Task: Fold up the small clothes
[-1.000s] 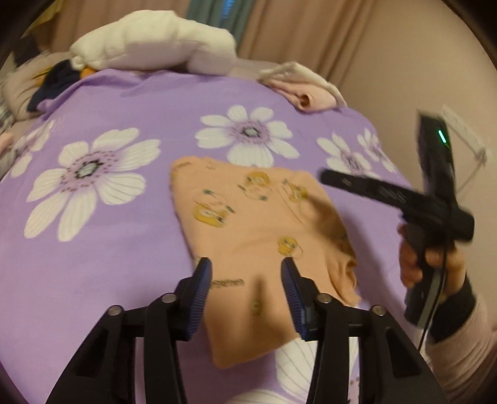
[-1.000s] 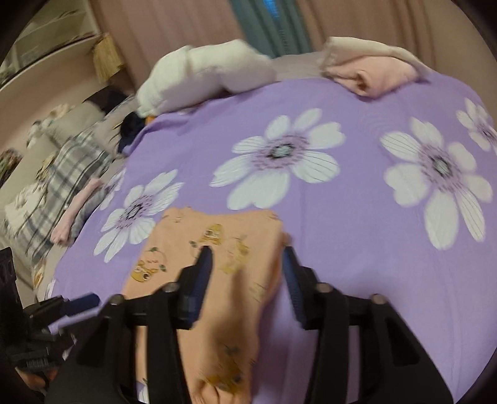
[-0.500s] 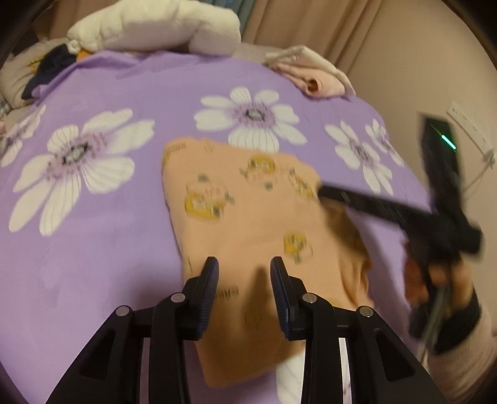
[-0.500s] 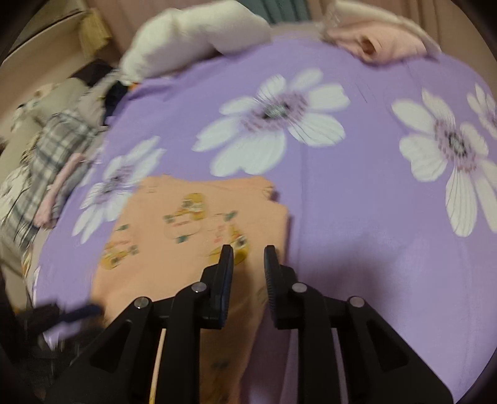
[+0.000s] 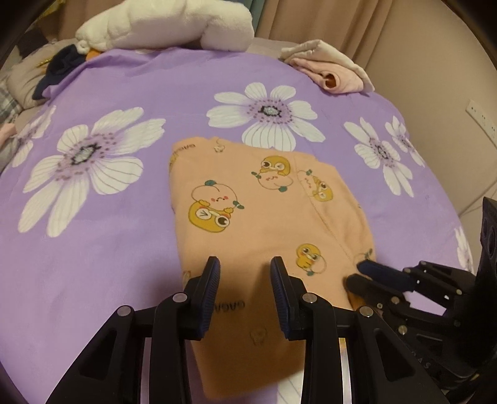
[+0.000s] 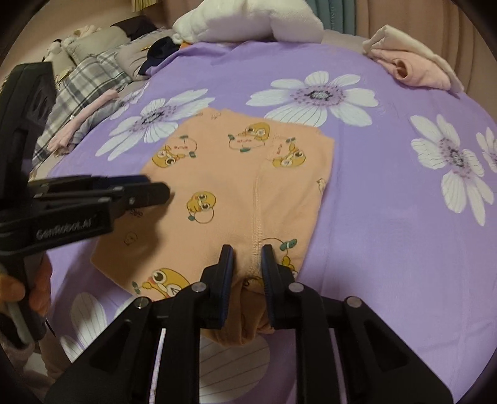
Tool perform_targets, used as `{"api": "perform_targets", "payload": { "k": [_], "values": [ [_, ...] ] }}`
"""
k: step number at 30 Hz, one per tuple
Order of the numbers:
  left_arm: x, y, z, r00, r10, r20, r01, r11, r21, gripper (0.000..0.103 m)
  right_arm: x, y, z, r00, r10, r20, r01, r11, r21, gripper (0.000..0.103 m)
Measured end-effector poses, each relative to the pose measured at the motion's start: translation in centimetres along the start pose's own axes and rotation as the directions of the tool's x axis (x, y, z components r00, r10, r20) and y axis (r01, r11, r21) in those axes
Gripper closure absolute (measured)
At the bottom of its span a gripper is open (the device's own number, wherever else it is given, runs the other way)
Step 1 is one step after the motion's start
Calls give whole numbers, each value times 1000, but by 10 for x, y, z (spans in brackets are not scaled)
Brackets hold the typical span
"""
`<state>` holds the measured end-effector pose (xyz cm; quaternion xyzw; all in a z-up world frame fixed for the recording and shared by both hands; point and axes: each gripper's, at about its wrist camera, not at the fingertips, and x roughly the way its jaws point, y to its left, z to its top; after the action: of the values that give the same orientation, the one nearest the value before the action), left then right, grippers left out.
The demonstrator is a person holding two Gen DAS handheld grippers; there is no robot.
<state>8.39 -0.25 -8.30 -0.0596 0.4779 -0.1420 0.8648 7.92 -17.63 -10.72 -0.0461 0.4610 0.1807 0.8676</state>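
Soft peach garment folded flat, right tool pinching its seamed edge — left tool released above it

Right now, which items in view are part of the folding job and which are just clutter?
In the job:
- orange printed garment, lying on the purple floral bedsheet
- right gripper, fingers around the garment's near edge
- left gripper, open above the garment

Lying about:
- white plush toy
- pink and cream clothes at the far corner
- plaid bedding
- dark cloth
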Motion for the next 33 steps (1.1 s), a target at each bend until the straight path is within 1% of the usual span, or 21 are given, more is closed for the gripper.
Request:
{"api": "perform_targets", "payload": {
  "k": [2,3,4,5,6,7,8,9,10,12,13,15,16,17,20,23,25,27,29,33],
  "values": [
    [-11,0,-1,1000,24,5,-24,1000,-5,64,-11,4,1,1000,-4,18,4,1000,1,80],
    [-22,0,-1,999,38,12,-38,999,-13,54,-19,6,3,1000,-7,29,7,1000,5,70],
    [-29,0,-1,999,43,19,-43,999,-17,41,-27,7,3,999,-18,36,18,1000,16,61],
    [-36,1,-1,999,48,25,-47,999,-20,35,-34,8,3,999,-34,41,33,999,31,43],
    [-49,1,-1,997,60,40,-58,998,-27,26,-44,9,4,997,-50,53,47,998,50,34],
    [-57,0,0,996,70,49,-69,997,-30,21,-54,10,5,996,-61,69,56,996,66,31],
    [-64,0,1,995,82,58,-80,996,-34,19,-62,11,5,995,-68,79,62,995,77,26],
    [-77,-2,1,992,101,74,-99,994,-39,15,-71,12,6,993,-77,87,70,994,89,20],
    [-84,-3,2,991,108,82,-105,994,-40,11,-79,13,7,992,-86,97,77,992,99,17],
    [-100,-6,3,988,125,95,-121,992,-45,8,-96,16,8,987,-105,124,92,990,109,6],
    [-109,-8,2,985,137,105,-133,990,-46,7,-104,18,9,984,-111,136,96,989,109,2],
    [-120,-12,2,984,136,118,-132,990,-39,6,-118,22,10,980,-116,161,100,989,109,0],
    [-126,-14,1,983,133,126,-129,991,-38,3,-125,24,10,978,-119,172,102,989,104,0],
    [-129,-15,-1,982,133,130,-130,991,-38,2,-132,28,10,975,-123,187,107,990,93,0],
    [-135,-17,-8,980,144,134,-139,989,-42,2,-139,34,8,967,-154,204,140,987,80,0],
    [-126,-16,-16,978,176,109,-172,984,-42,2,-129,35,1,966,-182,183,171,983,73,0],
    [-117,-14,-21,978,195,70,-192,980,-47,2,-116,33,-4,970,-198,138,188,978,86,0],
    [-112,-12,-25,978,204,46,-201,978,-51,2,-108,30,-8,976,-192,106,181,978,103,0],
    [-112,-12,-28,976,215,41,-213,976,-51,2,-106,29,-10,977,-187,99,175,978,114,0],
    [-116,-12,-29,974,220,48,-217,974,-60,2,-111,29,-8,972,-203,117,190,975,114,0]
  ]
}}
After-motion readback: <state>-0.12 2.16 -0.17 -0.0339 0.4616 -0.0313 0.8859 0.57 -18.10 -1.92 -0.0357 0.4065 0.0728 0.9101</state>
